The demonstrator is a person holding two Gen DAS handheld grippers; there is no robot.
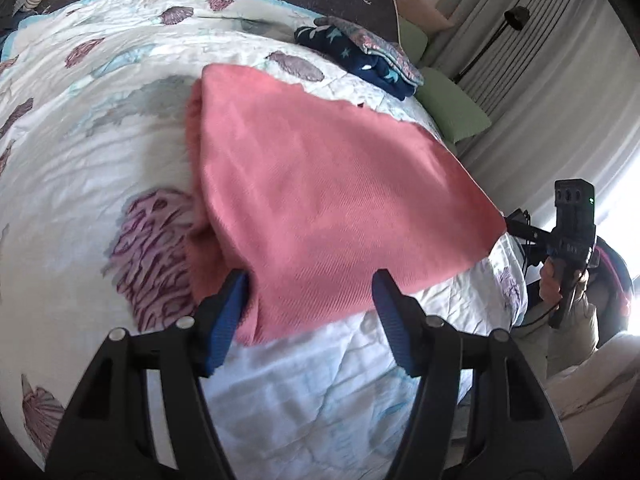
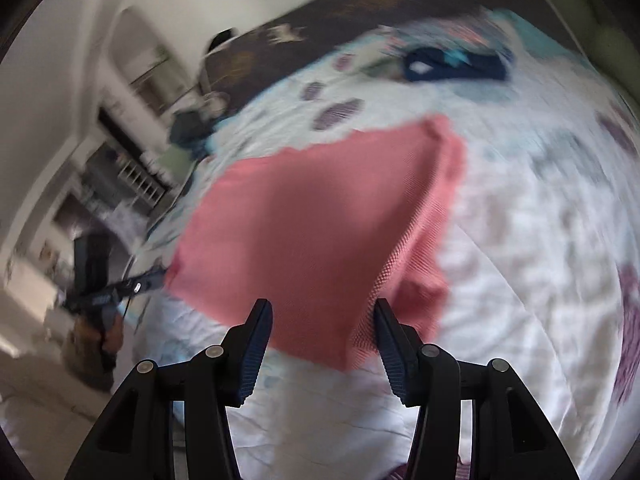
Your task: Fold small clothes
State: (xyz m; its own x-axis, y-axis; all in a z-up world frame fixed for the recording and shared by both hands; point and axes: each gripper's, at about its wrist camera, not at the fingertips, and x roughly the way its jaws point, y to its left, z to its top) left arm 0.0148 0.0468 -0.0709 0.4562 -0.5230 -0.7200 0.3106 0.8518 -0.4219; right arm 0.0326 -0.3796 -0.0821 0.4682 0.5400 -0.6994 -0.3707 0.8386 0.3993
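A pink knitted garment (image 1: 316,196) lies partly folded on the white shell-print bedspread (image 1: 80,152). My left gripper (image 1: 310,280) is open, its blue-padded fingers either side of the garment's near corner. In the left wrist view the right gripper (image 1: 516,222) sits at the garment's far right corner; its jaws are too small to judge there. In the right wrist view the garment (image 2: 320,232) hangs between the fingers of my right gripper (image 2: 322,310), which is open. The left gripper (image 2: 148,280) shows at the garment's left corner.
A stack of folded clothes, dark blue with stars (image 1: 360,54), sits near the head of the bed. Green pillows (image 1: 452,108) lie beside it, with grey curtains (image 1: 540,60) and a floor lamp (image 1: 516,14) to the right. Shelving (image 2: 136,176) stands left of the bed.
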